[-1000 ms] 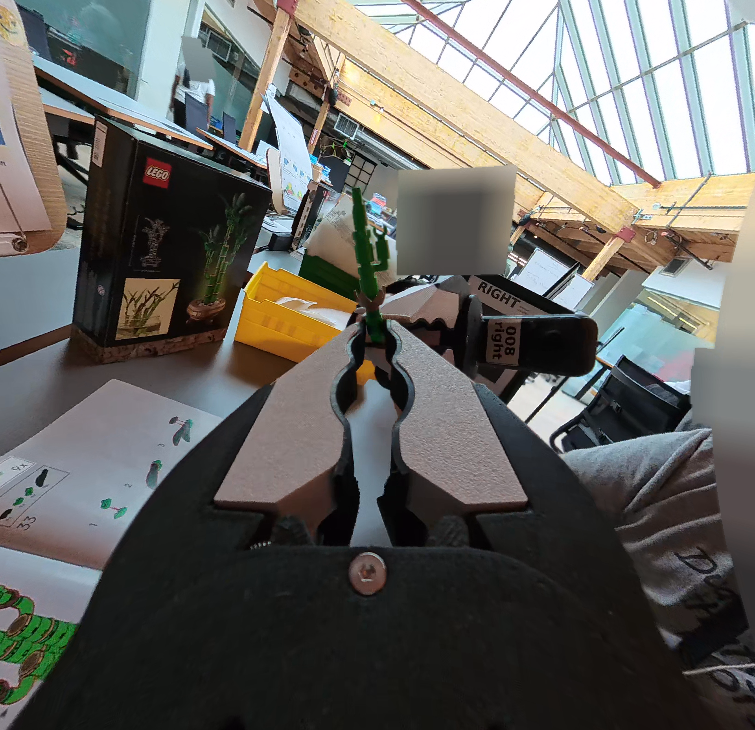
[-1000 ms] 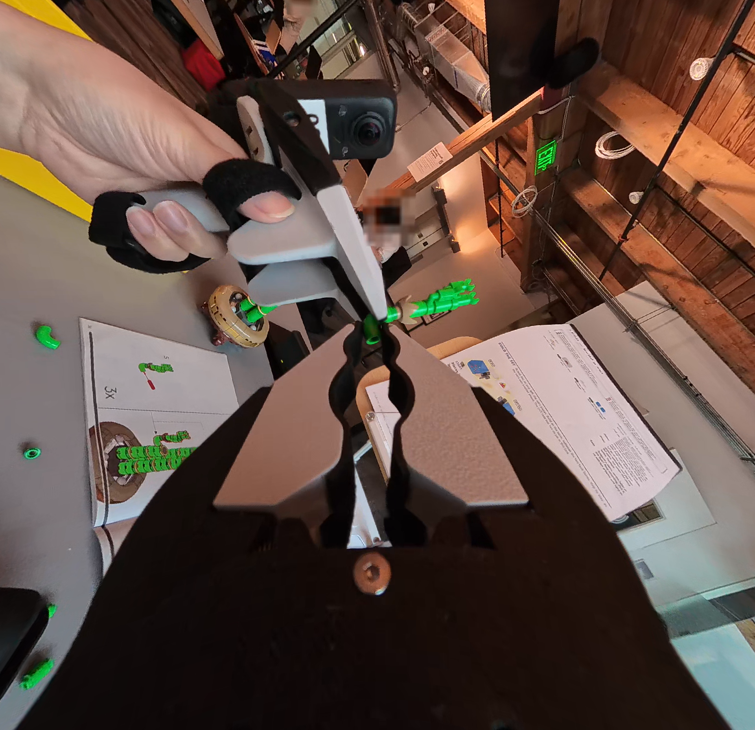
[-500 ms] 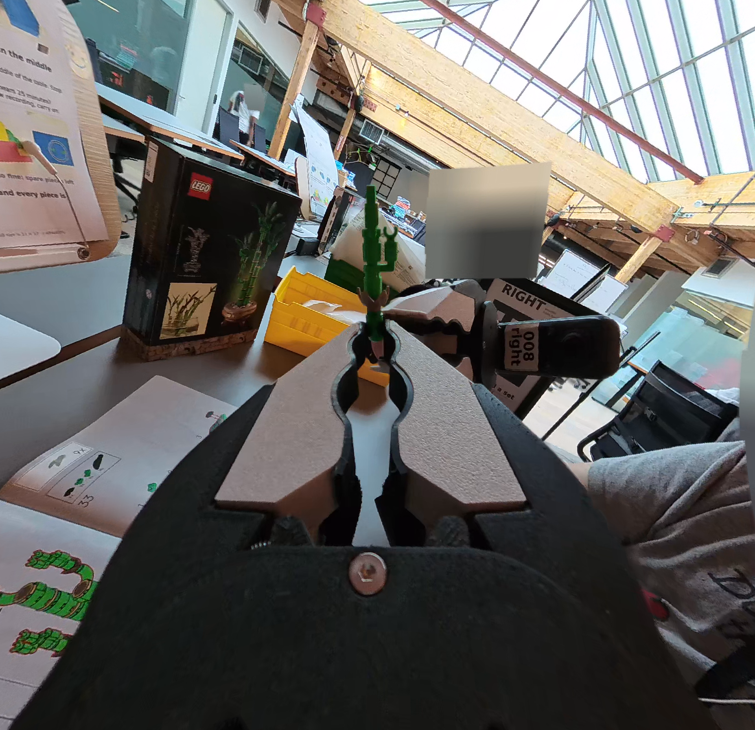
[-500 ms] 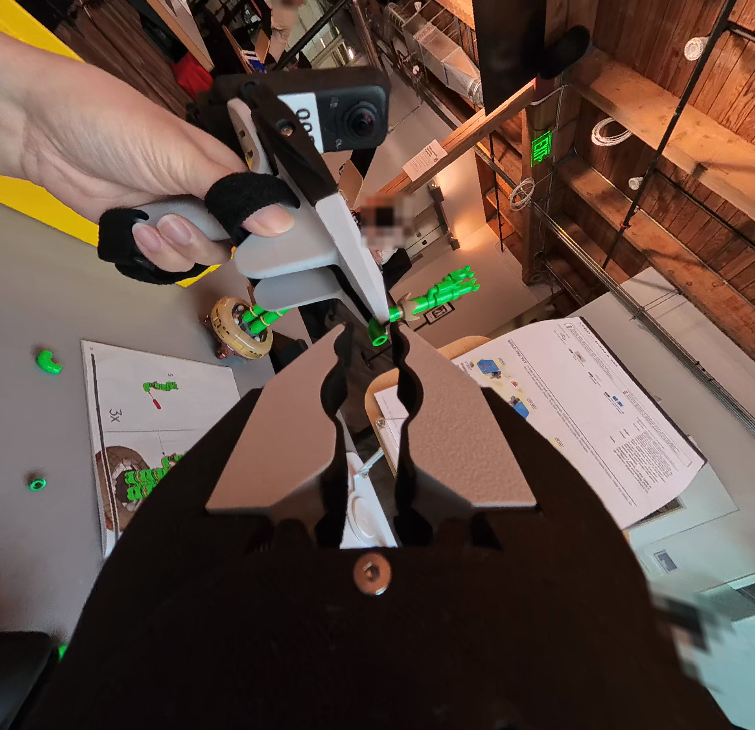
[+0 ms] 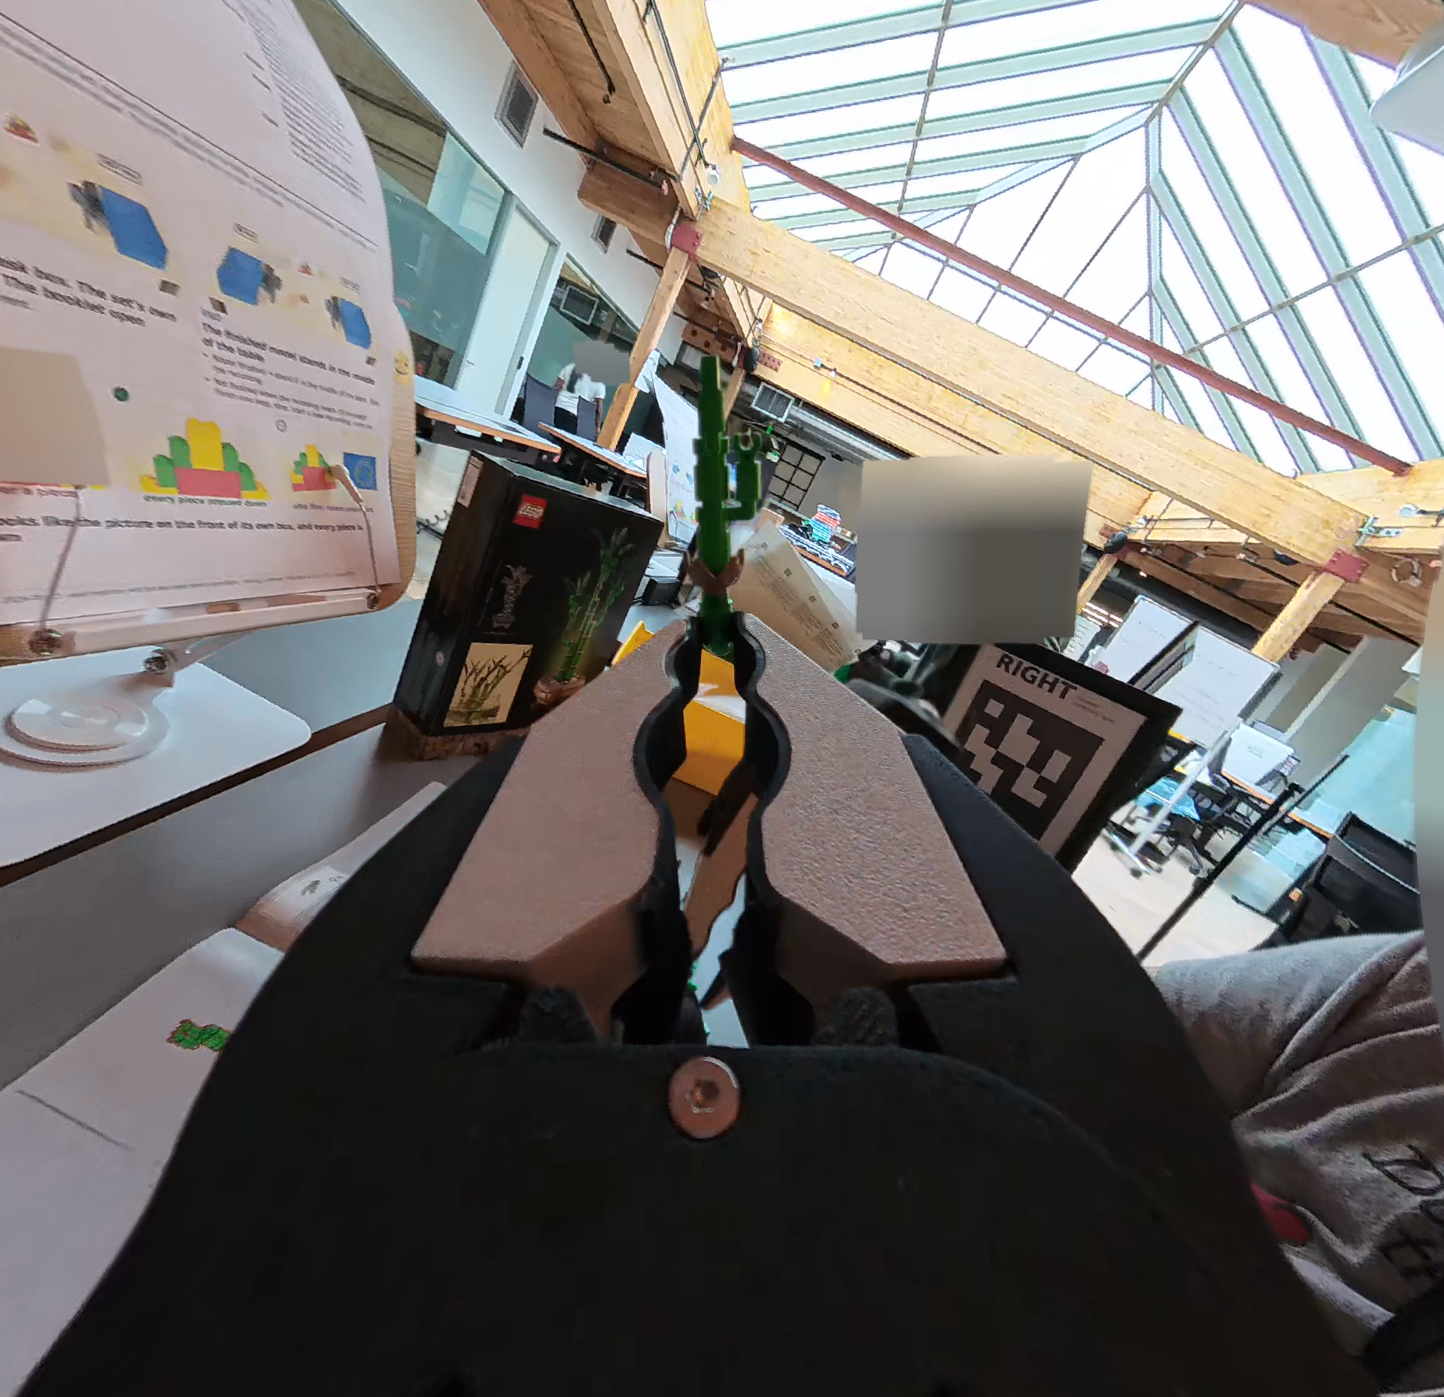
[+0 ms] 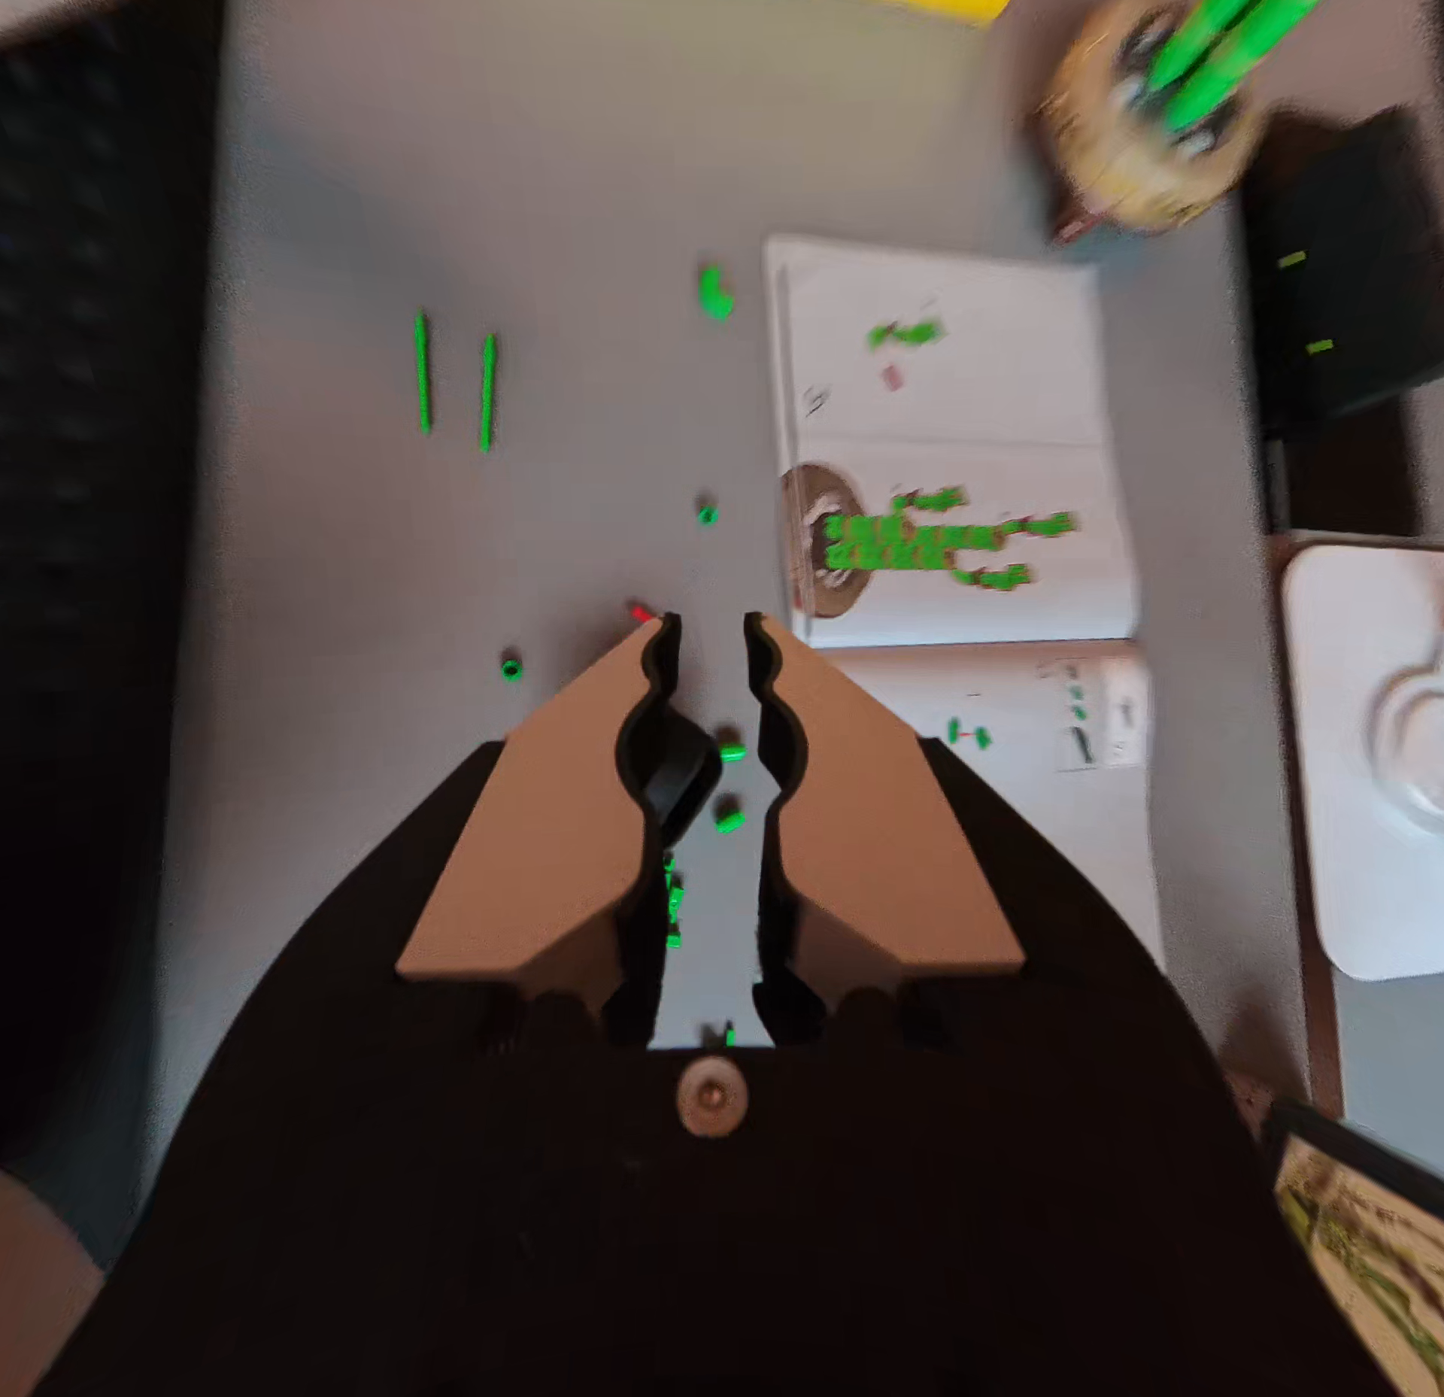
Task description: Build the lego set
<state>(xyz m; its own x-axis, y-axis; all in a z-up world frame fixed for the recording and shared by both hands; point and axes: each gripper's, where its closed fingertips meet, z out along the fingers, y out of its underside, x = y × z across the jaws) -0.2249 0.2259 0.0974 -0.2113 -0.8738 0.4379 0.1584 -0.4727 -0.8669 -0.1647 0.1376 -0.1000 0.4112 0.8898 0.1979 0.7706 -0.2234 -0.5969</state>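
Note:
My left gripper [image 5: 715,634] is shut on the lower end of a thin green bamboo stalk [image 5: 713,492]. The stalk stands upright above the fingertips, with a brown collar and a small side branch. My right gripper [image 6: 711,625] is open and empty and points down at the grey table [image 6: 469,187]; that view is blurred. Loose green pieces lie below it: two thin rods [image 6: 422,371], a curved piece [image 6: 715,292], small rings [image 6: 511,668] and short studs [image 6: 732,751]. A tan round pot with green stalks [image 6: 1149,124] stands at the far right.
The open instruction booklet [image 6: 938,437] lies right of my right gripper. A yellow bin [image 5: 707,742], the black set box [image 5: 531,609] and a document stand on a white base [image 5: 117,734] are on the table. A person's grey sleeve [image 5: 1289,1086] is at right. The tips of one gripper are about 20 centimetres away from the tips of the other.
My right gripper opened, came off the stalk's lower end and swung down to face the table. My left gripper kept hold of the stalk and tilted upward.

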